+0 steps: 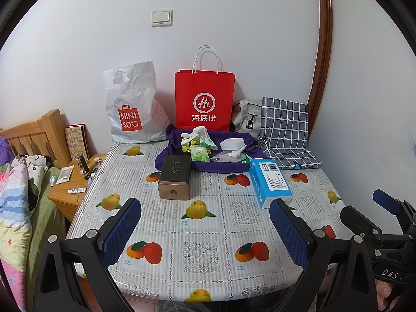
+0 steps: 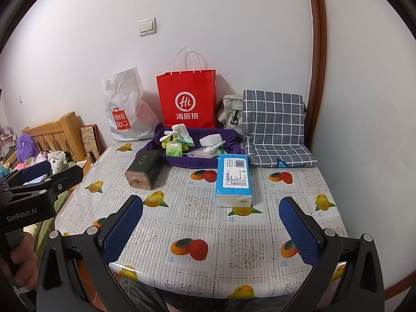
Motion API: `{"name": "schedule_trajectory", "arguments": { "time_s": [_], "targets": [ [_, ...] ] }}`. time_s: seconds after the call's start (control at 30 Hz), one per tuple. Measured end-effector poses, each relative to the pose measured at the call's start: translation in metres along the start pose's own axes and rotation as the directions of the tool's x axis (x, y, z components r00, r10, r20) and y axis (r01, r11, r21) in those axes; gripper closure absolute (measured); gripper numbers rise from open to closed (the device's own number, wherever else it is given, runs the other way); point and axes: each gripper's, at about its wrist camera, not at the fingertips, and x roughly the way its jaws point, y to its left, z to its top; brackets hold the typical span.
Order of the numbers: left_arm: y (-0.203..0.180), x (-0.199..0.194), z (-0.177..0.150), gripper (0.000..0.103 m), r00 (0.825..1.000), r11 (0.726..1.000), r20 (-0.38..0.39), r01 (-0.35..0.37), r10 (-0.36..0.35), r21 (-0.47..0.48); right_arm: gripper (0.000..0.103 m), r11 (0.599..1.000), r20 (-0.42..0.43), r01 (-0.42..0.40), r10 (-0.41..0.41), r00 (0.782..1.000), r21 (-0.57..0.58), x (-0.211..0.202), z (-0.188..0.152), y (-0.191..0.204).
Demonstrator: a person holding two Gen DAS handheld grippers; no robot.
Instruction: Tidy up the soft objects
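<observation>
A purple cloth (image 1: 166,156) (image 2: 179,161) lies at the back of the table with small soft things on it: white and green socks (image 1: 199,134) (image 2: 179,131), a green tissue pack (image 1: 199,154) (image 2: 173,149) and a white sponge block (image 1: 232,143) (image 2: 211,139). A blue tissue pack (image 1: 270,182) (image 2: 234,179) lies in front of the cloth. A folded grey checked cloth (image 1: 286,130) (image 2: 275,127) lies at the back right. My left gripper (image 1: 205,230) is open and empty over the table's near edge. My right gripper (image 2: 210,231) is open and empty, also at the near edge.
A dark tin box (image 1: 174,179) (image 2: 143,169) lies left of the tissue pack. A red paper bag (image 1: 204,101) (image 2: 187,101), a white Miniso bag (image 1: 132,109) (image 2: 126,111) and a grey bag (image 1: 245,115) (image 2: 230,111) stand against the wall. A wooden nightstand (image 1: 70,192) and bed are left.
</observation>
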Motion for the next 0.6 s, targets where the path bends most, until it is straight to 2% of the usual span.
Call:
{"name": "schedule_trajectory", "arguments": {
  "time_s": [0.6],
  "targets": [
    [0.0, -0.0001, -0.0023, 0.003, 1.0, 1.0, -0.001, -0.001, 0.001, -0.002, 0.0, 1.0, 0.003, 0.0, 0.0, 1.0, 0.0, -0.0018, -0.0006, 0.0002]
  ]
}}
